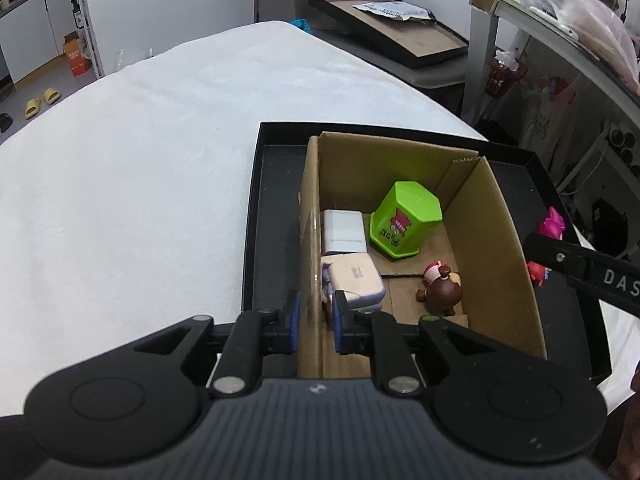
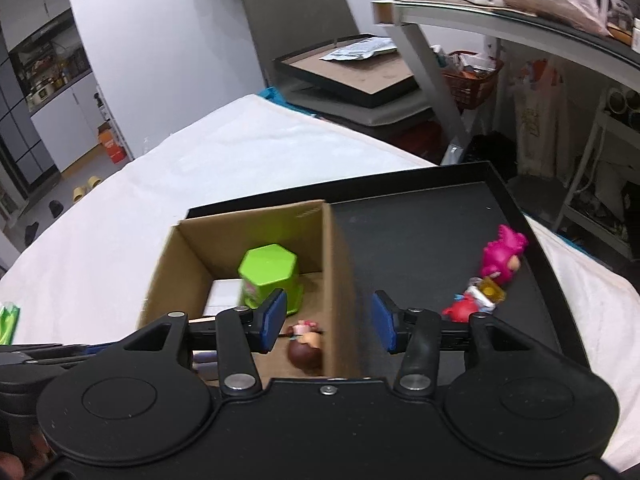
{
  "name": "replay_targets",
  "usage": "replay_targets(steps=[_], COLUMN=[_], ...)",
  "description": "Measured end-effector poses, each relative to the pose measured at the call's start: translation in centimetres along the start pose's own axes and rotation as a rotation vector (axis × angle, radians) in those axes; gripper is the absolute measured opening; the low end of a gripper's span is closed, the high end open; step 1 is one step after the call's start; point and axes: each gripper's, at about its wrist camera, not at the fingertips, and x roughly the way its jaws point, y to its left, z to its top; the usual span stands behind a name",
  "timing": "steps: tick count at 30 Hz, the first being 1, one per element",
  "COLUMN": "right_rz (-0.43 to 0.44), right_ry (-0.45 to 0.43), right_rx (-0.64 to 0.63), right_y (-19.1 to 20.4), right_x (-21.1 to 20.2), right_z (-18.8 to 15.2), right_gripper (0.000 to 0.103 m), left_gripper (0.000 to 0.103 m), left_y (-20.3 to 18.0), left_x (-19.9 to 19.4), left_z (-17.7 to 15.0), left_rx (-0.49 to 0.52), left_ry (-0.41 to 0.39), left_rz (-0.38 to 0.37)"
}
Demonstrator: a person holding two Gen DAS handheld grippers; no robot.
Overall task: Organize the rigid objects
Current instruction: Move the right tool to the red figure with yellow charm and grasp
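A cardboard box stands in a black tray on a white cloth. In the box are a green hexagonal container, two white adapters, and a brown figurine. My left gripper is shut on the box's left wall, one pad on each side. My right gripper is open above the box's right wall, holding nothing. A pink figurine, a red toy and a small yellow piece lie in the tray to its right.
The white cloth-covered table spreads left of the tray. A chair with another black tray on it stands behind. A desk and cluttered shelves are at the right. A green item lies at the far left.
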Motion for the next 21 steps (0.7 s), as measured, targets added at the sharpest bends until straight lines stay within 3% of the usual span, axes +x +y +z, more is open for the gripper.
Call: replay_targets(steps=[9, 14, 19, 21], right_rz=[-0.008, -0.032, -0.04, -0.051], right_ry=[-0.008, -0.022, -0.019, -0.018], right_rx=[0.054, 0.09, 0.156, 0.171], right_y=[-3.1, -5.1, -7.3, -7.9], right_x=[0.5, 1.1, 1.8, 2.1], right_z=[-1.0, -2.1, -2.7, -2.8], right_gripper=[0.051, 0.061, 0.062, 0.063], left_gripper=[0.028, 0.037, 0.039, 0.045], left_y=[-0.8, -1.4, -2.2, -2.7], left_x=[-0.3, -0.2, 0.3, 0.8], left_z=[-0.1, -0.2, 0.0, 0.2], left_rx=[0.039, 0.068, 0.102, 0.122], left_ry=[-0.016, -0.025, -0.011, 0.007], left_rz=[0.06, 0.095, 0.127, 0.146])
